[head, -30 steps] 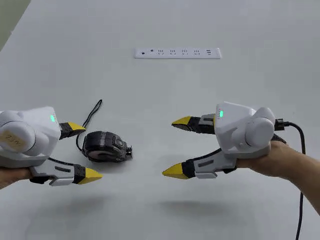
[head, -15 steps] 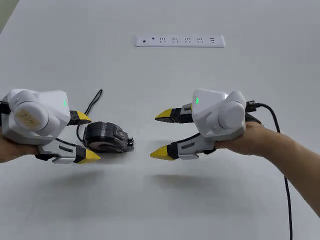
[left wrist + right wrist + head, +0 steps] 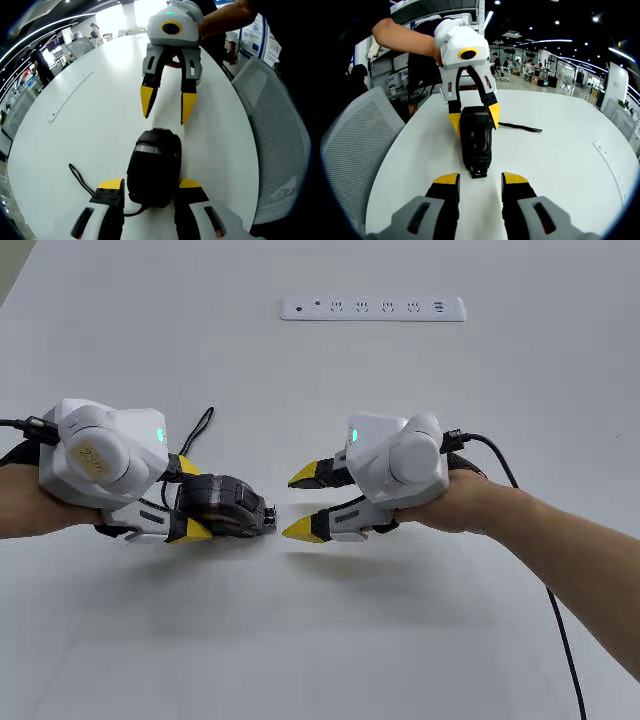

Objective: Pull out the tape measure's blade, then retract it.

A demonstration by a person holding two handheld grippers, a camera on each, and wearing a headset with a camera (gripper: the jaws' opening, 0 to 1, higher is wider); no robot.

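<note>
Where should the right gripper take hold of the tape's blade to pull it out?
By the hook tab poking low from the end of the tape measure that faces the right gripper. Come in level from that side, fingers either side of the tab; the left gripper seems to clamp the body.

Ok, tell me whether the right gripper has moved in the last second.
Yes. Judged against the tape measure, the right gripper has moved left, closing nearly all the gap; its open jaws now sit just short of the case's front.
</note>
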